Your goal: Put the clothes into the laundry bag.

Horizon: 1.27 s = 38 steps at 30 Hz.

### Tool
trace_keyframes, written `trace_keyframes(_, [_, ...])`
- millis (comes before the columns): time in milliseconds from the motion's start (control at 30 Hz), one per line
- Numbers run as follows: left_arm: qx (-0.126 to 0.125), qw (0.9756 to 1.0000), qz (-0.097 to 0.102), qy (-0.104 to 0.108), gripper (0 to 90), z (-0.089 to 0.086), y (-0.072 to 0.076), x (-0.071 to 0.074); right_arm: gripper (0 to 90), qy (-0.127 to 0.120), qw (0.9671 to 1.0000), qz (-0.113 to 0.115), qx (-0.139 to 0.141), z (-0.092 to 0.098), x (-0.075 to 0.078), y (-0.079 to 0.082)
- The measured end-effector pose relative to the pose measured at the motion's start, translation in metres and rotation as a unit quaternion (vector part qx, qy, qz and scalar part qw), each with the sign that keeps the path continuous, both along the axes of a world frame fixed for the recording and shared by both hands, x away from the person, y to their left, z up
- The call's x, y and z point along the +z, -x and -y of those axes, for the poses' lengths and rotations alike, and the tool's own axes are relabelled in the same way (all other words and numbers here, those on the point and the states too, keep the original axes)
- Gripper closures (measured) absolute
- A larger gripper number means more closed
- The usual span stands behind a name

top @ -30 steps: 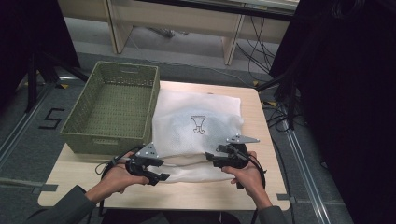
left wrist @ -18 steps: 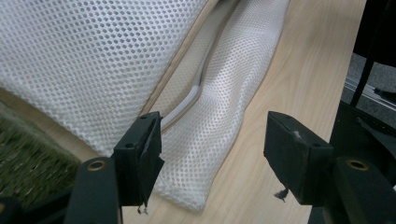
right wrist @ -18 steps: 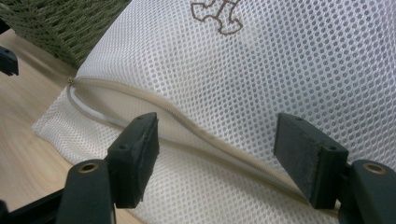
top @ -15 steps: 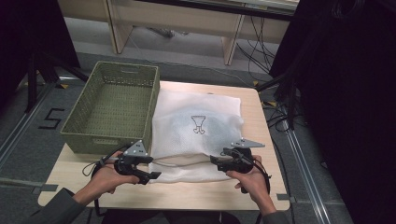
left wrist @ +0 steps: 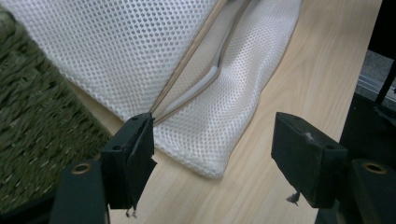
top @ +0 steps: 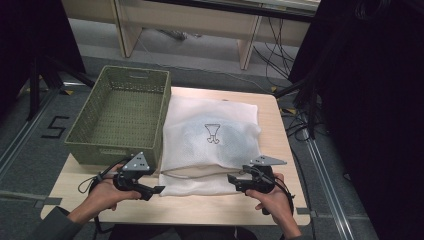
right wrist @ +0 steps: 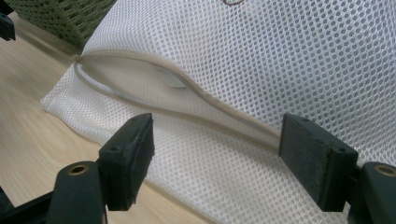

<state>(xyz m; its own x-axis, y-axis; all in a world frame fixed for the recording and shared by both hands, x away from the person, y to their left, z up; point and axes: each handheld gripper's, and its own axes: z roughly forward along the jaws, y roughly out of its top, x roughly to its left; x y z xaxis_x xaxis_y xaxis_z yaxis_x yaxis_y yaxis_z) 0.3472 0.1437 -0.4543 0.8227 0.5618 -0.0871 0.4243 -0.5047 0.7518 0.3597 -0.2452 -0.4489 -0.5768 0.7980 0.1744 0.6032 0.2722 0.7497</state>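
Observation:
A white mesh laundry bag (top: 210, 140) with a small dark logo lies flat mid-table. Its zip (right wrist: 187, 93) along the near edge gapes a little, and something white lies inside. My left gripper (top: 156, 190) sits at the bag's near left corner (left wrist: 210, 140). Its jaws have just been opening, and the corner lies loose between them, untouched. My right gripper (top: 231, 178) points at the near right edge (right wrist: 224, 168). Its jaws have also just been opening, and they stand wide over the mesh without pressing it. Both are open.
An empty green woven basket (top: 120, 117) stands against the bag's left side, close to my left gripper (left wrist: 215, 140). The wooden table (top: 200, 212) has a bare strip along its near edge. Dark equipment and cables line the floor on the right.
Both hands have drawn back toward the near table edge, the left one also outward to the left. Both pairs of jaws stand wider, and the bag's near edge lies free.

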Motion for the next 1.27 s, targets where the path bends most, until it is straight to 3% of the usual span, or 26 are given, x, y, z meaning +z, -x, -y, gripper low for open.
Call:
trace_keyframes(33, [0.006, 1.0, 0.0, 0.006, 29.3, 0.0, 0.001, -0.001, 27.1, 0.0, 0.9999, -0.009, -0.005, 0.0, 0.001, 0.002])
trace_keyframes(67, [-0.002, 1.0, 0.006, -0.007, 29.1, -0.002, 0.002, -0.001, 26.6, 0.005, 1.0, 0.005, 0.004, 0.002, 0.0, 0.001])
trace_keyframes(167, [-0.005, 1.0, 0.002, -0.007, 28.0, -0.003, 0.005, -0.002, 25.4, 0.003, 1.0, 0.001, 0.001, 0.003, 0.0, 0.007])
trace_keyframes(200, [-0.002, 1.0, 0.005, -0.003, 27.8, -0.003, 0.006, -0.002, 24.7, -0.011, 0.9999, -0.006, -0.007, 0.001, -0.001, 0.009])
trace_keyframes(233, [0.002, 1.0, 0.002, -0.005, 27.0, -0.003, 0.007, -0.002, 23.7, 0.003, 1.0, 0.003, 0.005, 0.004, -0.001, 0.009])
trace_keyframes(267, [-0.004, 0.9999, -0.001, -0.014, 26.7, -0.005, 0.008, -0.001, 23.3, 0.002, 1.0, 0.002, 0.007, 0.005, -0.002, 0.01])
trace_keyframes(300, [0.003, 0.9999, -0.012, -0.005, 26.7, -0.004, 0.009, -0.002, 22.9, 0.001, 1.0, 0.004, 0.008, 0.005, -0.003, 0.012])
trace_keyframes(367, [0.001, 0.9997, -0.021, -0.014, 25.9, -0.005, 0.012, -0.003, 22.4, -0.001, 1.0, -0.005, 0.005, 0.005, -0.003, 0.016])
trace_keyframes(400, [-0.004, 0.9996, -0.016, -0.022, 24.9, -0.005, 0.012, -0.003, 22.3, 0.015, 0.9998, 0.004, 0.009, 0.007, -0.003, 0.017])
trace_keyframes(567, [0.002, 0.9995, -0.02, -0.025, 21.1, -0.004, 0.016, -0.005, 20.5, 0.023, 0.9997, -0.008, 0.01, 0.007, -0.006, 0.027])
trace_keyframes(700, [0.002, 0.9994, -0.02, -0.029, 20.0, -0.004, 0.017, -0.006, 20.5, 0.029, 0.9995, -0.004, 0.013, 0.007, -0.006, 0.034])
trace_keyframes(767, [-0.006, 0.9993, -0.013, -0.035, 19.9, -0.005, 0.017, -0.005, 20.5, 0.018, 0.9997, -0.013, 0.005, 0.005, -0.006, 0.041])
trace_keyframes(800, [-0.006, 0.9993, -0.013, -0.036, 19.9, -0.005, 0.017, -0.006, 20.6, 0.027, 0.9996, 0.0, 0.01, 0.007, -0.006, 0.041])
trace_keyframes(900, [-0.002, 0.9992, -0.017, -0.036, 19.5, -0.005, 0.017, -0.006, 20.5, 0.024, 0.9996, -0.009, 0.009, 0.008, -0.005, 0.045])
trace_keyframes(967, [-0.002, 0.9992, -0.018, -0.036, 19.6, -0.005, 0.017, -0.006, 20.5, 0.02, 0.9997, -0.011, 0.004, 0.008, -0.006, 0.047])
trace_keyframes(1033, [0.001, 0.9991, -0.02, -0.037, 19.7, -0.004, 0.017, -0.006, 20.5, 0.032, 0.9994, 0.005, 0.011, 0.01, -0.006, 0.045])
trace_keyframes(1167, [-0.009, 0.9989, -0.015, -0.043, 19.9, -0.005, 0.016, -0.006, 20.6, 0.033, 0.9993, 0.006, 0.018, 0.012, -0.007, 0.044])
trace_keyframes(1200, [-0.008, 0.999, -0.017, -0.04, 19.9, -0.005, 0.016, -0.006, 20.6, 0.026, 0.9996, -0.003, 0.007, 0.012, -0.006, 0.045])
trace_keyframes(1267, [-0.004, 0.999, -0.021, -0.039, 20.1, -0.006, 0.016, -0.006, 20.6, 0.029, 0.9995, 0.006, 0.008, 0.014, -0.007, 0.043])
